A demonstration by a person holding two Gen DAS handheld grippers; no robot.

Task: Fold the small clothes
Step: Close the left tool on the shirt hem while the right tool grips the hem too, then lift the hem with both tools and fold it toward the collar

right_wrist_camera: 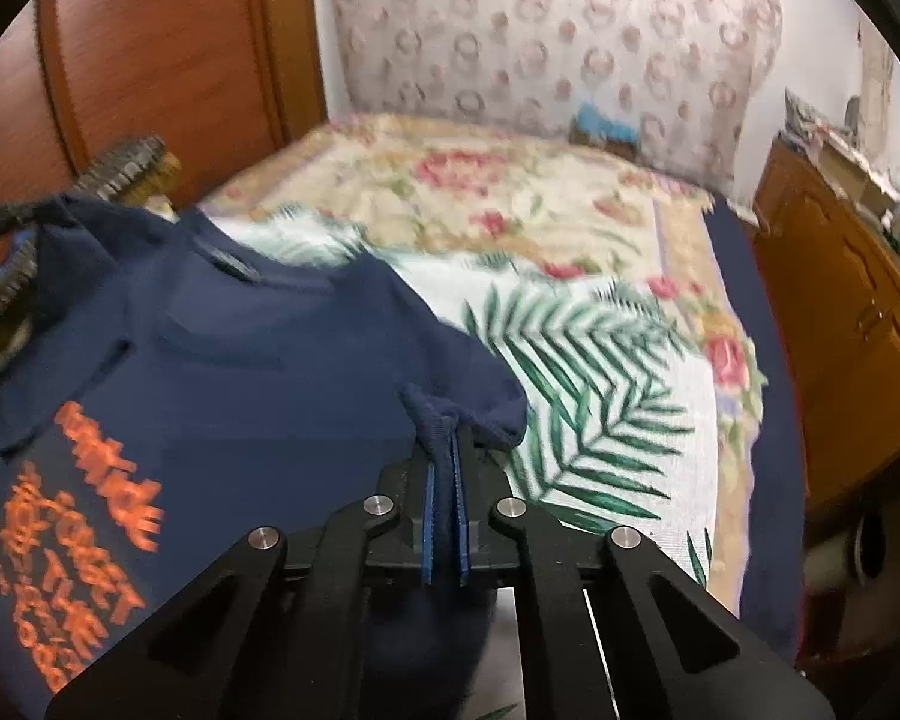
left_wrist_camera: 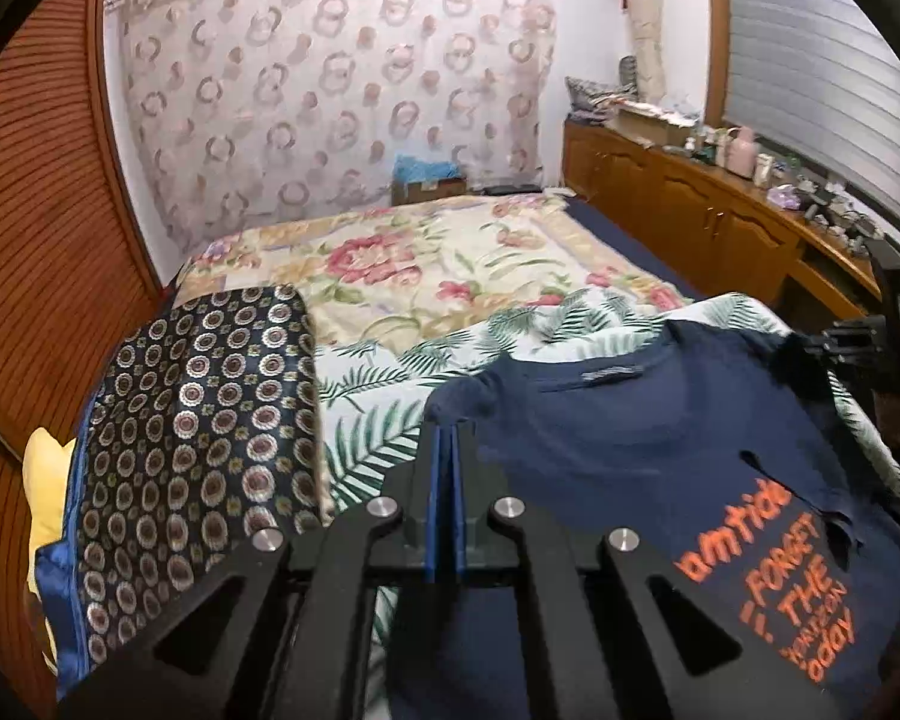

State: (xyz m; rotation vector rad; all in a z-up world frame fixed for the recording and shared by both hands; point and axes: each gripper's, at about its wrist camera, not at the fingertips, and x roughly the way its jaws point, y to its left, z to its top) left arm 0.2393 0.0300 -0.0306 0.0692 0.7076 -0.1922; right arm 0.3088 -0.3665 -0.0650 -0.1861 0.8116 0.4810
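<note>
A small navy T-shirt (left_wrist_camera: 618, 438) with orange lettering is held up over the bed, its collar toward the far side. My left gripper (left_wrist_camera: 446, 438) is shut on the shirt's left sleeve edge. My right gripper (right_wrist_camera: 446, 438) is shut on the shirt's (right_wrist_camera: 258, 372) right sleeve, with fabric bunched between its blue pads (right_wrist_camera: 429, 516). In the left wrist view the right gripper (left_wrist_camera: 834, 339) shows at the shirt's far right corner. The right wrist view is blurred.
The bed carries a palm-leaf cloth (right_wrist_camera: 600, 360) over a floral bedspread (left_wrist_camera: 438, 264). A dark patterned pillow (left_wrist_camera: 204, 420) lies at the left. A wooden cabinet (left_wrist_camera: 690, 204) with clutter runs along the right wall. A wooden wardrobe (right_wrist_camera: 150, 60) stands at the left.
</note>
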